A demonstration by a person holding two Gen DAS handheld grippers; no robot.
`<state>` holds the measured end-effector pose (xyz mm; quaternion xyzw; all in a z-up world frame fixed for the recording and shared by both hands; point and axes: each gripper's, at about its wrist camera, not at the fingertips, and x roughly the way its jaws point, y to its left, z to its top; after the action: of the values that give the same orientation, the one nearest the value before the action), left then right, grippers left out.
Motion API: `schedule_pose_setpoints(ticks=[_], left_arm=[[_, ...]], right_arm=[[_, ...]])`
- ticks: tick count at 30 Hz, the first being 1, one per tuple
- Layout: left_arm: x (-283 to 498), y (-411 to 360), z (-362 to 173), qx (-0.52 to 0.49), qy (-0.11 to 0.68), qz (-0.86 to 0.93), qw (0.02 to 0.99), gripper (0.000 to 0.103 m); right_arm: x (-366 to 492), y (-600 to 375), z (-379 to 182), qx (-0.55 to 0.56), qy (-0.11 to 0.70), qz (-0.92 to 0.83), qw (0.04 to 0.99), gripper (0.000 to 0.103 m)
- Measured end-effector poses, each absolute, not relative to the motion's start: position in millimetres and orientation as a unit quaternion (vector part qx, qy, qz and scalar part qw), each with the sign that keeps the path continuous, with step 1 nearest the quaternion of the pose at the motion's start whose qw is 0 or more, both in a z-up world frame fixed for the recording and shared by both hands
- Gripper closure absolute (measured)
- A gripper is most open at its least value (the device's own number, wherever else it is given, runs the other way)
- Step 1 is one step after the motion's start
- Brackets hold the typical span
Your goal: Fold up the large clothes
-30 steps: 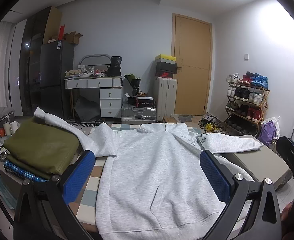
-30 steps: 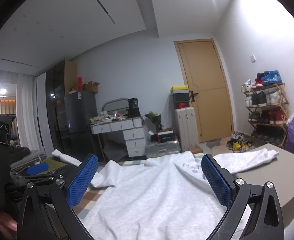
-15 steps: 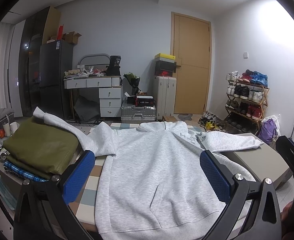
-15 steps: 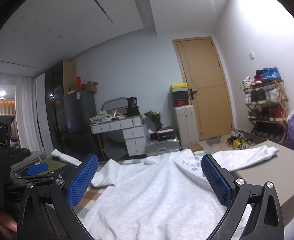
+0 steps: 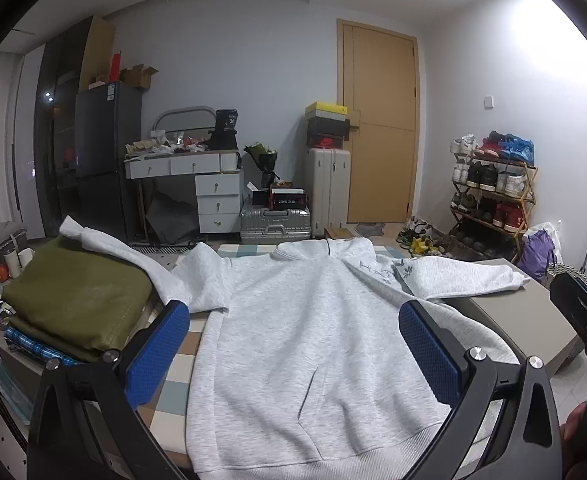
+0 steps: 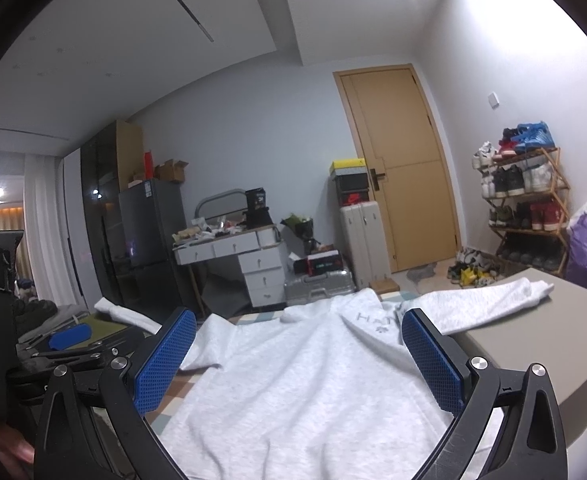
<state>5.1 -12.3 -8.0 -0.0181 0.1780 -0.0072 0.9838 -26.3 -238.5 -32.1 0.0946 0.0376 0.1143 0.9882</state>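
A light grey hoodie (image 5: 305, 336) lies spread face up on the checkered table (image 5: 177, 376), its hem nearest me and its hood at the far end. One sleeve drapes left over a folded olive garment (image 5: 73, 296); the other sleeve (image 6: 489, 300) stretches right onto a beige surface (image 6: 541, 348). My left gripper (image 5: 293, 348) hovers open above the hoodie's lower half, nothing between its blue pads. My right gripper (image 6: 299, 354) is also open and empty, held higher over the hoodie (image 6: 305, 376). The left gripper's body (image 6: 33, 352) shows at the right wrist view's left edge.
A blue plaid cloth (image 5: 33, 346) lies under the olive stack. Beyond the table stand a white desk with drawers (image 5: 197, 184), a silver suitcase (image 5: 275, 222), a dark fridge (image 5: 105, 152), a wooden door (image 5: 377, 120) and a shoe rack (image 5: 493, 188).
Both grippers have stayed open. The right wrist view has tilted slightly upward; the left wrist view is nearly the same. The hoodie has not moved.
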Motion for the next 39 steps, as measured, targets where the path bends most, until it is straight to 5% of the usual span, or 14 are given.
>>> schedule_pose_setpoints(ticks=[9,21,30,35,38,39], left_arm=[[40,-20,-25,-0.007,0.207,-0.027,0.978,0.001],[114,-33,-76,0.026,0.289,-0.031,0.957,0.001],[141,-44,-95,0.054,0.333,-0.027,0.941,0.001],[146,-49,-98,0.062,0.336,-0.028,0.939,0.001],[144,-50,-99,0.065,0.342,-0.026,0.937,0.001],[146,-48,-98,0.064,0.342,-0.027,0.937,0.001]], right_arm=[[19,-257,-45,0.125,0.090,0.142,0.978,0.000],[202,-504,-100,0.268,0.322,-0.040,0.907,0.003],[272,-576,-139,0.291,0.384,-0.079,0.873,0.010],[284,-580,-137,0.297,0.365,-0.095,0.877,0.038],[299,-582,-142,0.282,0.380,-0.091,0.876,0.093],[302,-584,-144,0.284,0.379,-0.089,0.876,0.094]])
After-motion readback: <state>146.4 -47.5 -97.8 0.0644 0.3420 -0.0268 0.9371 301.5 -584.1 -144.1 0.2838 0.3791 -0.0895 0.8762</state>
